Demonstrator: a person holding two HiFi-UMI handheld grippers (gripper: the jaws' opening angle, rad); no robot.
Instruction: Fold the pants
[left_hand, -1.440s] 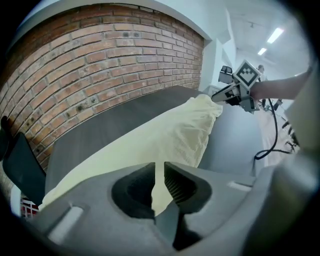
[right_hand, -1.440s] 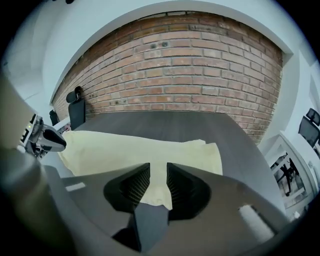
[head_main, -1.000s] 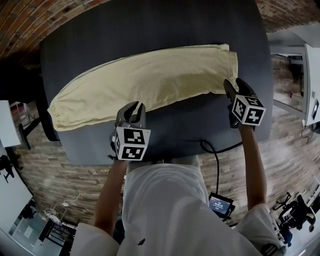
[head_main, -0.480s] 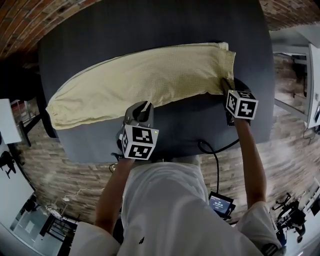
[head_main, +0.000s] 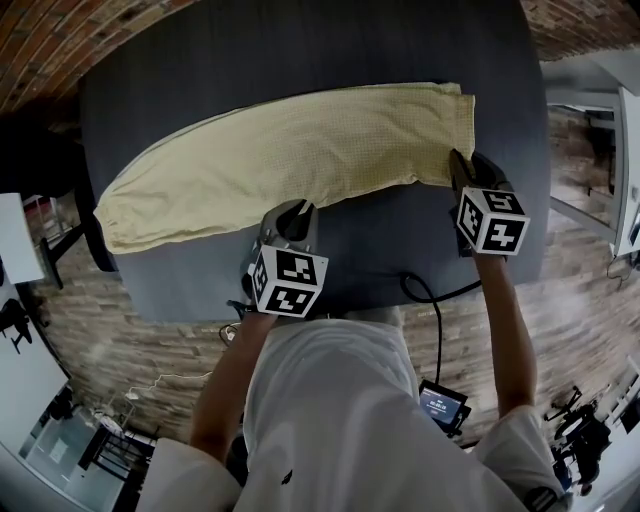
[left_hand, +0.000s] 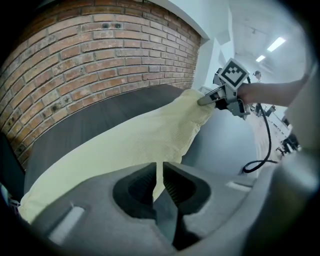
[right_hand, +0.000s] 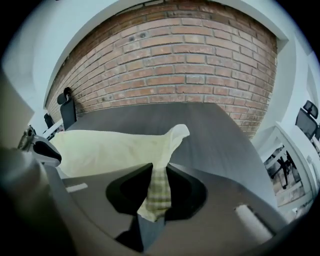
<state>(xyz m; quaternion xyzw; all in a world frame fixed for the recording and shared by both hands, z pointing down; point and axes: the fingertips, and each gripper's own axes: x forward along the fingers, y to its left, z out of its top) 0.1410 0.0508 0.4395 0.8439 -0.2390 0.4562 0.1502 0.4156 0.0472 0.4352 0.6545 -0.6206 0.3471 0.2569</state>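
The pale yellow pants (head_main: 290, 160) lie lengthwise across the dark table (head_main: 300, 60), waist end at the right. My left gripper (head_main: 291, 213) is at the middle of their near edge. In the left gripper view its jaws (left_hand: 159, 169) are shut on a thin fold of that edge. My right gripper (head_main: 463, 168) is at the near right corner. Its jaws have just been closing, and in the right gripper view the gripper (right_hand: 159, 172) is shut on the waist corner, checked lining showing. The pants (right_hand: 107, 150) rise a little from the table there.
A brick wall (right_hand: 175, 60) stands behind the table. A black chair (right_hand: 66, 107) is at the far left end and another chair (right_hand: 305, 119) off to the right. A black cable (head_main: 430, 295) hangs off the near edge by a small device (head_main: 442, 406).
My right gripper reached in to the waist corner, closed on it and drew back slightly, lifting it. My left gripper slid right along the near edge, still shut.
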